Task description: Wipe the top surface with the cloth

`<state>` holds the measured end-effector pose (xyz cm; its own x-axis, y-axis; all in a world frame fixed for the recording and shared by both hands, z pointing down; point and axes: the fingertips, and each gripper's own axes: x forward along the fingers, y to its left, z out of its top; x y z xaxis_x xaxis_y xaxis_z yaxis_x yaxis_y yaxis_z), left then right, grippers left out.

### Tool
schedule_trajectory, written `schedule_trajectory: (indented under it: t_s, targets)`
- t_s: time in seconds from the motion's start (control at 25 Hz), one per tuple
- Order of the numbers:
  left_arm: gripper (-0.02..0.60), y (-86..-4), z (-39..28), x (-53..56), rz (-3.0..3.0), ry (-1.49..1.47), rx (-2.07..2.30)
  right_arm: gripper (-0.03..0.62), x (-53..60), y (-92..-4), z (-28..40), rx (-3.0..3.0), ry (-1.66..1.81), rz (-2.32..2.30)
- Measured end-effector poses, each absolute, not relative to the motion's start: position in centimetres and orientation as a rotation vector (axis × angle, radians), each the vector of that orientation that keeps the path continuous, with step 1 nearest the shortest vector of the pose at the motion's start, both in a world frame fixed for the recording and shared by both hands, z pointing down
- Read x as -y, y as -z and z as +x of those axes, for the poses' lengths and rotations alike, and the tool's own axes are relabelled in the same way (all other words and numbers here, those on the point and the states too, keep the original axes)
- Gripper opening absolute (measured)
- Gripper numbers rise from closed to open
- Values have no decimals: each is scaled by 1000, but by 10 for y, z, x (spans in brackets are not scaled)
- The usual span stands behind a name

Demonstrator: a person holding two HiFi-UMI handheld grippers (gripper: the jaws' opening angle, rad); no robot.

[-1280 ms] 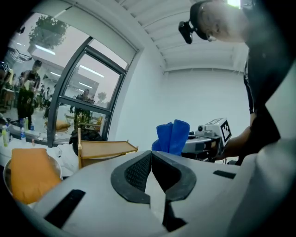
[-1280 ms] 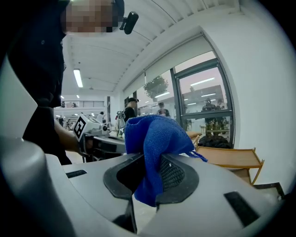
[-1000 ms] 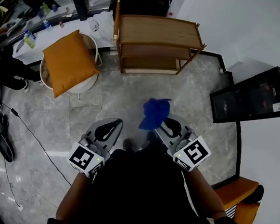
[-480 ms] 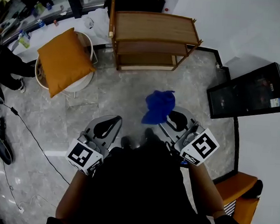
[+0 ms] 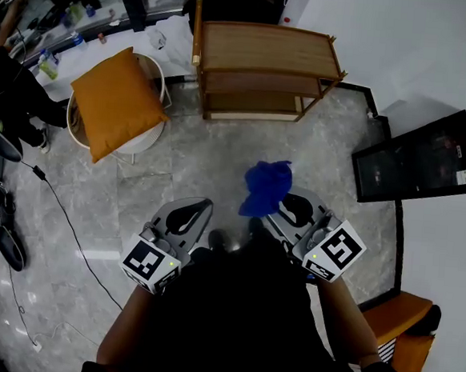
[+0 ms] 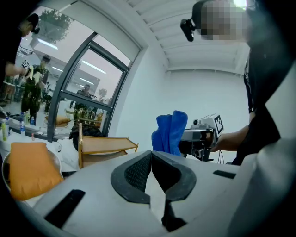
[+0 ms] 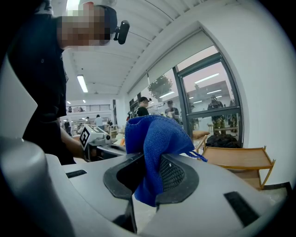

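A blue cloth (image 5: 266,187) is bunched in my right gripper (image 5: 282,206), whose jaws are shut on it; the cloth (image 7: 152,139) rises in folds above the jaw tips. My left gripper (image 5: 192,216) is shut with nothing between its jaws (image 6: 150,162). Both grippers are held close to the person's body, above the grey marble floor. The wooden shelf unit (image 5: 262,69) stands about a metre ahead, its flat top surface (image 5: 268,50) bare. In the left gripper view the cloth (image 6: 170,132) and the right gripper (image 6: 203,134) show to the right.
A white round chair with an orange cushion (image 5: 117,102) stands left of the shelf. A black cabinet (image 5: 424,158) lies at the right wall, an orange box (image 5: 394,326) at lower right. A cable (image 5: 62,216) trails across the floor at left. People stand by a table at top left.
The view shifted slightly as the person moved; both grippers stay close to the body, the cloth held the same way. The shelf unit sits at about the same distance.
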<state>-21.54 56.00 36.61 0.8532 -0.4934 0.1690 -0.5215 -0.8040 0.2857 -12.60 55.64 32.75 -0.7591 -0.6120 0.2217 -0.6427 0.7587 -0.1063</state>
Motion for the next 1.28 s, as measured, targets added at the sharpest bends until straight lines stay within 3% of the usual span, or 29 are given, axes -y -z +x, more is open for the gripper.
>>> schedule_trajectory:
  t_s: [0.56,0.96,1.28]
  targets:
    - [12,-370,-232,-556,2659,-126,799,64,-552,-333,-146,2788,-281,936]
    - [12,-387,-222,-523,2607,-154,816,64,-496,-334,-93,2752,-286,1253]
    - [12,-399,-204,-453,2590,-213,882,64,-423,-352,-77,2791,-307,1212]
